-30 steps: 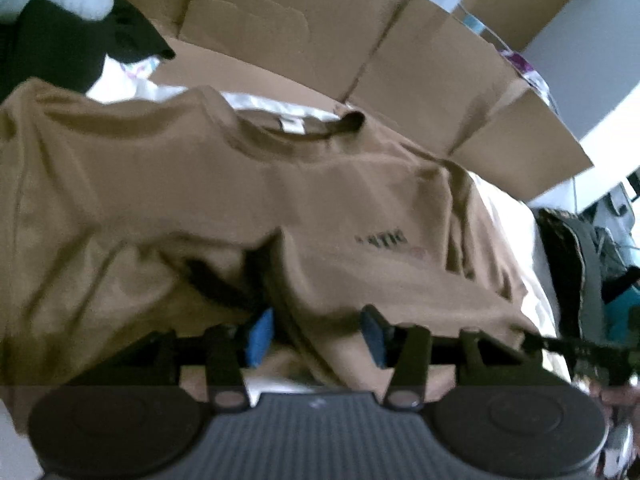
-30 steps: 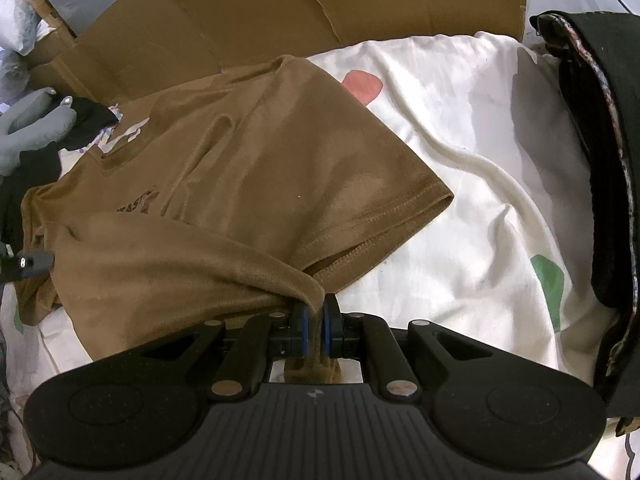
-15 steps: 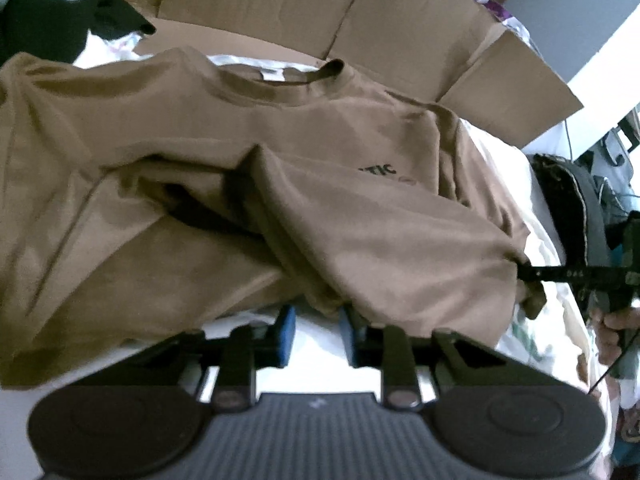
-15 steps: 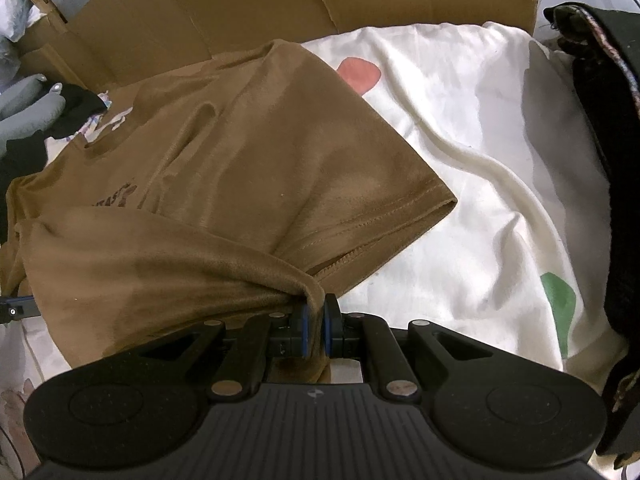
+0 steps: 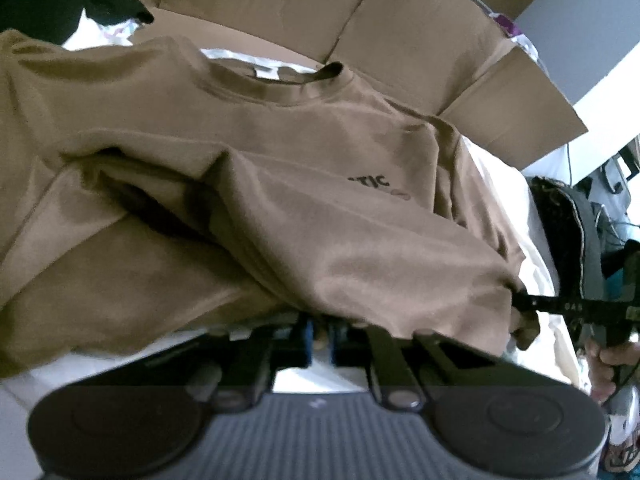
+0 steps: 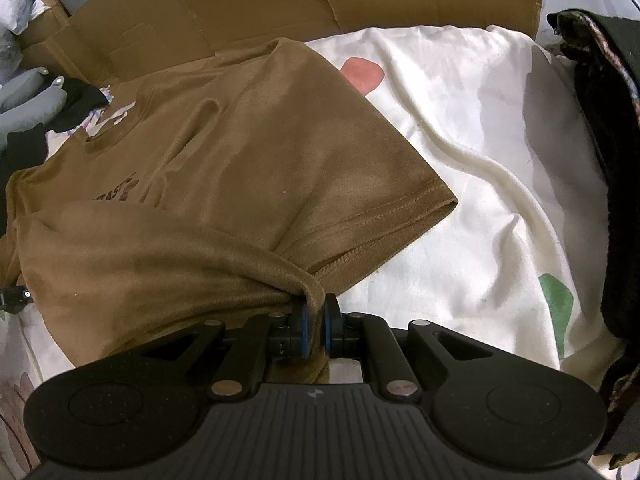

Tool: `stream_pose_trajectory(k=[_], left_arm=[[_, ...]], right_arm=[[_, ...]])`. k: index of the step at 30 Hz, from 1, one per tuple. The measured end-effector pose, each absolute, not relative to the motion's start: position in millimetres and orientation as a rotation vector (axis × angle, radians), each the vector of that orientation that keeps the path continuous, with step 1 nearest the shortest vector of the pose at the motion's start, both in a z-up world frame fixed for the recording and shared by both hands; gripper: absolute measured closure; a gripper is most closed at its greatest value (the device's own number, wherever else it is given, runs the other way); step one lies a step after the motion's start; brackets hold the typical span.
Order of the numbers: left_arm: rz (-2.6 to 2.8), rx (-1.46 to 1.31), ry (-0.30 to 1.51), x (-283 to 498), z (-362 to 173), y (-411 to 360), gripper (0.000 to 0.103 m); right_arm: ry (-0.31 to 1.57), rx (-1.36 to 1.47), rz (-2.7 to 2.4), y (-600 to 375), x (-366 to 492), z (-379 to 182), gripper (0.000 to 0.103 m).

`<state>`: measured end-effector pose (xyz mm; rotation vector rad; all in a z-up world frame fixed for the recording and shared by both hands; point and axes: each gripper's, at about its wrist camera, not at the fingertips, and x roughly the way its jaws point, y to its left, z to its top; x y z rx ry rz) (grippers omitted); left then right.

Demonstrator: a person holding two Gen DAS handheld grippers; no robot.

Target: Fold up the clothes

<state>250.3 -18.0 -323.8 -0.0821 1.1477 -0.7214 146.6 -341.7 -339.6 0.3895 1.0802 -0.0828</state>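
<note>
**Both grippers pinching the hem for the fold**

The brown T-shirt lies on the white sheet, collar toward the cardboard. The left gripper has just been closing and pinches its near hem; the right gripper is clamped on bunched hem beside the sleeve. Lift both evenly, since soft matte knit sags and creases

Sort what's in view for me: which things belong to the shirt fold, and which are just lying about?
In the job:
- brown T-shirt, hem bunched and lifted
- right gripper, fingers shut on the hem
- left gripper, fingers just closed on the hem's other end
- white printed sheet underneath

Lying about:
- flattened cardboard
- dark clothes pile
- black garment
</note>
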Motion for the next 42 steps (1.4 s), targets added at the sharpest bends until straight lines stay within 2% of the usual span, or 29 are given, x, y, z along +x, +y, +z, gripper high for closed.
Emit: stream_pose_trajectory(k=[16,29,34,42], left_arm=[[-0.673,-0.086,1.19,185,-243,62,0.099],[-0.568,-0.118,1.18,115,-183,144,0.1],[-0.502,-0.123,1.207,94,-179,172,0.1],[-0.365,-0.069,1.216,89,-174,214,0.1]], right_arm=[[1.085,0.359,0.005,-316,103,-267,0.098],[1.178,0.365,0.202,-272,47,-207,0.098],[1.207,0.366,0.263,-258,28,-208,0.098],[1.258,0.436,0.291,-243,8,-246,0.095]])
